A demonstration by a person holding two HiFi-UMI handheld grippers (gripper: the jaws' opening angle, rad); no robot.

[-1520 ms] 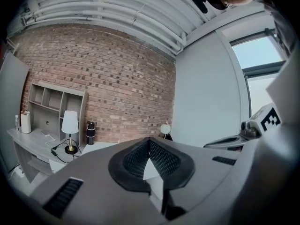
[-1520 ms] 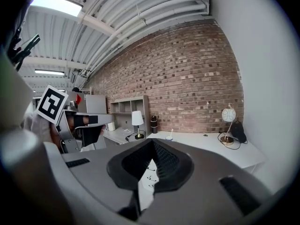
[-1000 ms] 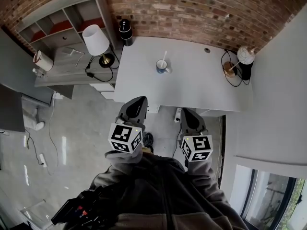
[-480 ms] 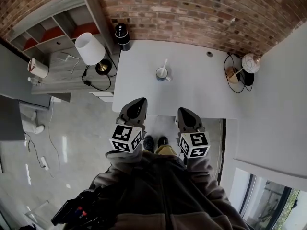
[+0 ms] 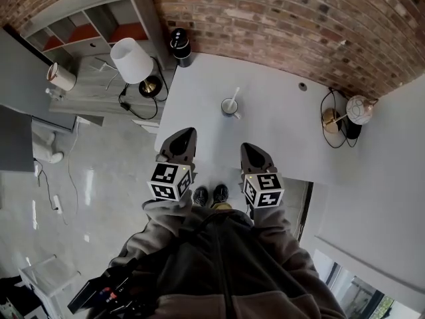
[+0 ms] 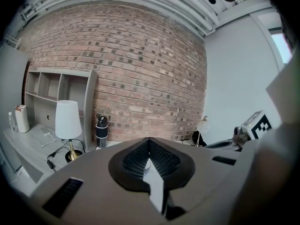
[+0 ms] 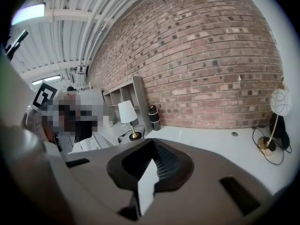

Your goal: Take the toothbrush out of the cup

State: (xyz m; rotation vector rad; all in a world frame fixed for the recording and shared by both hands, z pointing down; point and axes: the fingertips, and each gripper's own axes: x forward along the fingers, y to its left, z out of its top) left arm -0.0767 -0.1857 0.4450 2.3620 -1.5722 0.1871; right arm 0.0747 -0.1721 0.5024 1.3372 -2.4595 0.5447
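A small white cup (image 5: 230,106) stands near the middle of the white desk (image 5: 279,138), with a white toothbrush (image 5: 234,94) leaning out of it toward the wall. Both grippers hover over the desk's near edge, well short of the cup. My left gripper (image 5: 188,131) is to the cup's near left and my right gripper (image 5: 244,145) to its near right. In the left gripper view the left gripper (image 6: 149,142) has its jaws meeting at the tip, empty. The right gripper (image 7: 152,142) looks the same in its own view.
A lamp with a white shade (image 5: 132,60) stands on a grey side unit left of the desk, and a black bottle (image 5: 180,45) at the desk's back left corner. A globe lamp (image 5: 358,109) with cables sits at the right end. A brick wall (image 5: 279,25) runs behind.
Both grippers have come forward from over the floor to the desk's near edge, still shut. The cup and toothbrush have not moved on the desk.
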